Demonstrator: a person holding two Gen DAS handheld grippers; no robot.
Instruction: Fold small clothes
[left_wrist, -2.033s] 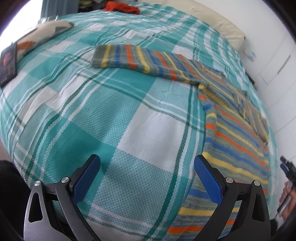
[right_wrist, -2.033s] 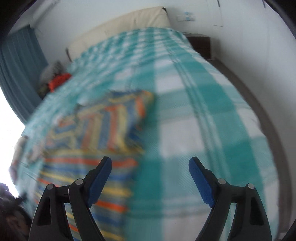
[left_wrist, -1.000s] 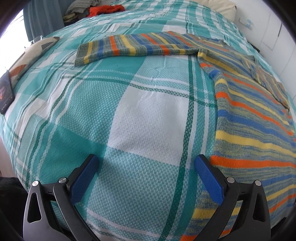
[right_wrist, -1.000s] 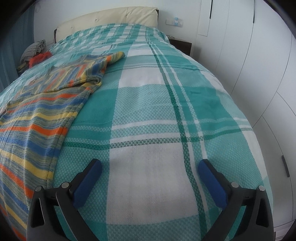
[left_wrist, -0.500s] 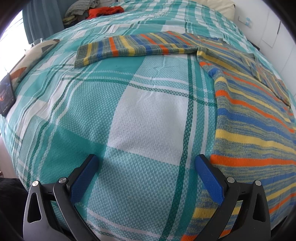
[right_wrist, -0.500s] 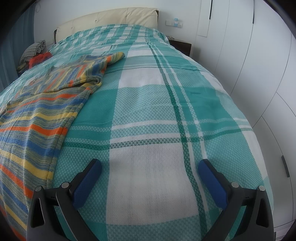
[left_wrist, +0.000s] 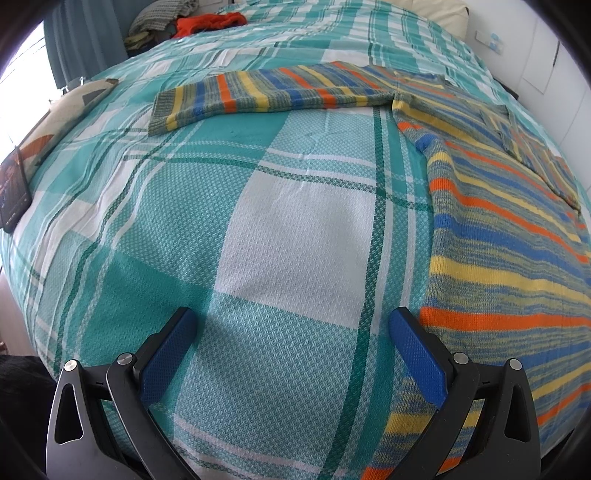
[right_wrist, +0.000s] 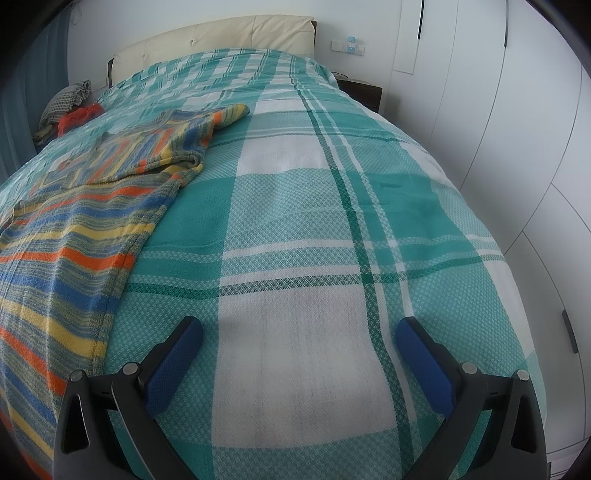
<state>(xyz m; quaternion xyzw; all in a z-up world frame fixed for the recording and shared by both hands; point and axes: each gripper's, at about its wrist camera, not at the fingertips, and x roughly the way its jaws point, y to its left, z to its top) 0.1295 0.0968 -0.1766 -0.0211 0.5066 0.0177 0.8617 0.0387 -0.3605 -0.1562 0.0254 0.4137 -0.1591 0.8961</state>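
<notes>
A striped sweater in orange, blue, yellow and grey lies flat on the teal plaid bedspread. Its left sleeve is stretched out sideways across the bed. In the right wrist view the sweater lies at the left, with its other sleeve folded in over the body. My left gripper is open and empty, low over the bedspread just left of the sweater's hem. My right gripper is open and empty over bare bedspread, right of the sweater.
A pile of red and grey clothes lies at the far corner of the bed. A patterned cushion and a dark phone-like slab lie at the left edge. White wardrobe doors and a dark nightstand stand right of the bed.
Both grippers have stayed open and empty. In the last second the views barely shift. Two seconds ago the right wrist view was blurred and swinging, and it has since settled over the bare bedspread.
</notes>
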